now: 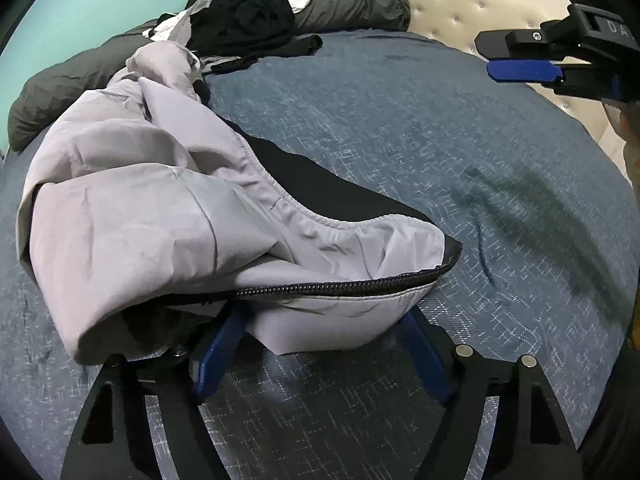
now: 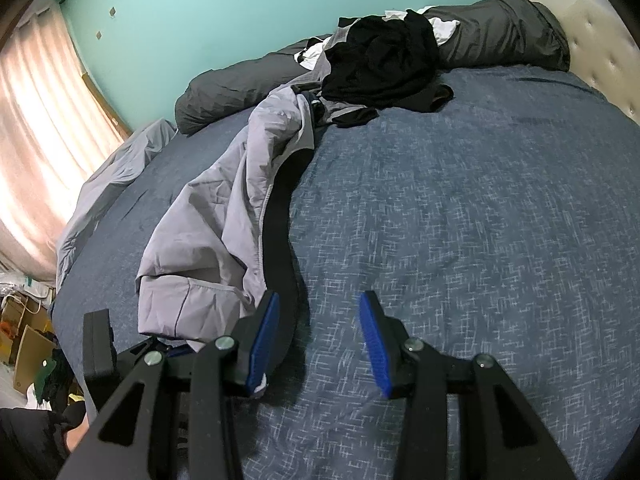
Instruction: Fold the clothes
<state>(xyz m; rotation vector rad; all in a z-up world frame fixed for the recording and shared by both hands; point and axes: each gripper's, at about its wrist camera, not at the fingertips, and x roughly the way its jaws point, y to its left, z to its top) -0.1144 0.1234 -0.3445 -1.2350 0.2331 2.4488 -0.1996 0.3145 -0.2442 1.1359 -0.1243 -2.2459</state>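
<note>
A light grey jacket point(image 1: 140, 220) with black lining and a black zipper lies crumpled on the blue bedspread point(image 1: 400, 140). Its zippered hem corner sits between the blue pads of my left gripper point(image 1: 320, 352), which stands wide and open around it, the cloth draped over the fingers. In the right wrist view the jacket point(image 2: 208, 232) stretches up the bed's left side. My right gripper point(image 2: 318, 340) hovers open over bare bedspread point(image 2: 460, 220), its left finger beside the black lining and nothing between the pads. The right gripper point(image 1: 500, 54) also shows in the left wrist view, at upper right.
A heap of black clothes point(image 2: 380, 64) lies on a rolled dark grey duvet point(image 2: 500, 36) at the bed's far end, by the cream tufted headboard point(image 2: 600, 48). Left of the bed are a curtain point(image 2: 36, 140) and boxes point(image 2: 20, 332) on the floor.
</note>
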